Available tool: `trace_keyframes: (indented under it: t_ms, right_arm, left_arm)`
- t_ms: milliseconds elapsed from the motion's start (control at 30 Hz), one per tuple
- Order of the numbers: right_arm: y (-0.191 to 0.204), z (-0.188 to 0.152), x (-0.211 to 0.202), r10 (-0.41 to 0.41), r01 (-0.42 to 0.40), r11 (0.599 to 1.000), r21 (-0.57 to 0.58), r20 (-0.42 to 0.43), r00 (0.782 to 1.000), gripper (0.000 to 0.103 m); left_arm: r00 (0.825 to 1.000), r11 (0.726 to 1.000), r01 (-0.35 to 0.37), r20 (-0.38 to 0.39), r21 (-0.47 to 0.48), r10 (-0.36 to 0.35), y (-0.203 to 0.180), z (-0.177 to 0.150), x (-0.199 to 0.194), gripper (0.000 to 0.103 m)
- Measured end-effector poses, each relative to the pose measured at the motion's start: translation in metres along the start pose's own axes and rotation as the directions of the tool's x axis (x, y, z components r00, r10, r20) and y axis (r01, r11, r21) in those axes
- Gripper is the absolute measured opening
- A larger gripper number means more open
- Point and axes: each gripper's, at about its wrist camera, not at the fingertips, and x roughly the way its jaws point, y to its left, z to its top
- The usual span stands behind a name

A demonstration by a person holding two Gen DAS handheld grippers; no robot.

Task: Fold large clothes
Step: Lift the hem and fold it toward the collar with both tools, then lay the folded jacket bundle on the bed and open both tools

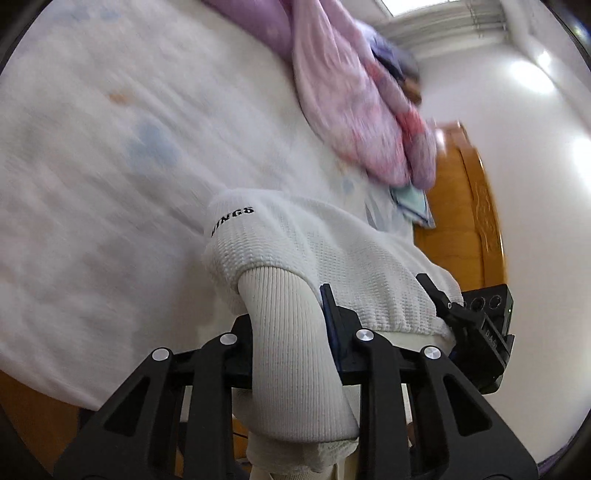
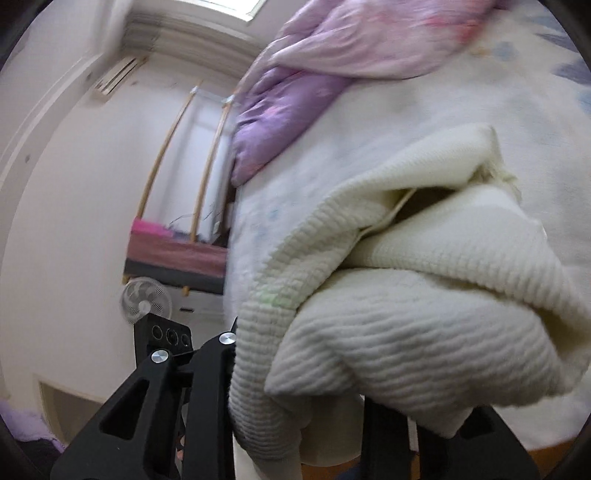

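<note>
Clearly early: the bed carries no finished fold, and the sweater hangs bunched above it between both tools. Left gripper clamps its ribbed cuff; right gripper is buried in knit, apparently pinching it.

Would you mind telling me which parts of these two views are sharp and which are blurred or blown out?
Left wrist view: the white sweater and left claw are sharp; the bedsheet and pink quilt are motion-smeared, with glare patches on the wall. Right wrist view: everything is softer, the sweater slightly blurred, the ceiling light overexposed, and fisheye bending the edges.
</note>
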Motion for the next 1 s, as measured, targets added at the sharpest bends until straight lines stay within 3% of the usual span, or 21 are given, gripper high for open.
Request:
trace_keyframes:
  t_ms: [133,233,333,433,533,600,633,700,733,767,800,833,900,1000]
  right_arm:
    - [0.048,-0.015,0.087,0.074,-0.077,0.995,-0.058,-0.055,0.996,0.026]
    - [0.093,-0.005,0.169,0.134,-0.143,0.981,-0.131,-0.074,0.988,0.026]
    - [0.142,0.004,0.239,0.172,-0.181,0.955,-0.234,-0.055,0.983,0.026]
    - [0.161,0.000,0.299,0.226,-0.223,0.927,-0.302,-0.023,0.974,0.026]
    - [0.136,-0.016,0.366,0.123,-0.137,0.969,-0.204,-0.081,0.989,0.032]
    - [0.099,-0.037,0.411,-0.003,-0.012,0.996,-0.087,-0.170,0.985,0.037]
    - [0.072,-0.053,0.435,-0.061,0.060,0.998,-0.012,-0.242,0.968,0.038]
    - [0.034,-0.081,0.463,-0.189,0.223,0.973,0.052,-0.365,0.912,0.040]
    - [0.019,-0.096,0.469,-0.229,0.274,0.960,0.061,-0.395,0.890,0.045]
    - [0.013,-0.106,0.468,-0.229,0.269,0.961,0.055,-0.380,0.896,0.055]
    - [0.011,-0.110,0.464,-0.250,0.277,0.960,0.029,-0.345,0.905,0.056]
    - [0.010,-0.112,0.463,-0.260,0.282,0.959,0.017,-0.334,0.906,0.056]
    - [0.011,-0.114,0.459,-0.277,0.296,0.955,0.012,-0.315,0.908,0.056]
    - [0.026,-0.114,0.459,-0.369,0.352,0.930,-0.110,-0.273,0.889,0.058]
  left_arm:
    - [0.989,0.995,-0.099,0.108,0.010,0.097,0.050,0.048,-0.065,0.025]
    - [0.961,0.984,-0.173,0.225,0.032,0.161,0.092,0.092,-0.119,0.025]
    - [0.913,0.969,-0.235,0.361,0.080,0.191,0.119,0.136,-0.166,0.025]
    - [0.851,0.943,-0.315,0.473,0.110,0.229,0.149,0.163,-0.196,0.026]
    - [0.831,0.900,-0.434,0.405,0.040,0.382,0.203,0.182,-0.174,0.034]
    - [0.805,0.845,-0.535,0.290,-0.022,0.517,0.251,0.182,-0.145,0.042]
    - [0.777,0.804,-0.592,0.230,-0.050,0.586,0.275,0.178,-0.128,0.044]
    - [0.722,0.728,-0.679,0.095,-0.095,0.686,0.318,0.164,-0.098,0.046]
    - [0.705,0.706,-0.702,0.051,-0.098,0.708,0.332,0.156,-0.092,0.052]
    - [0.691,0.691,-0.714,0.042,-0.115,0.721,0.341,0.143,-0.088,0.059]
    - [0.692,0.694,-0.709,0.070,-0.124,0.719,0.343,0.134,-0.090,0.065]
    - [0.685,0.691,-0.712,0.094,-0.123,0.722,0.343,0.126,-0.092,0.078]
    - [0.677,0.688,-0.715,0.119,-0.123,0.726,0.339,0.112,-0.093,0.080]
    - [0.693,0.704,-0.699,0.125,-0.127,0.710,0.333,0.093,-0.095,0.081]
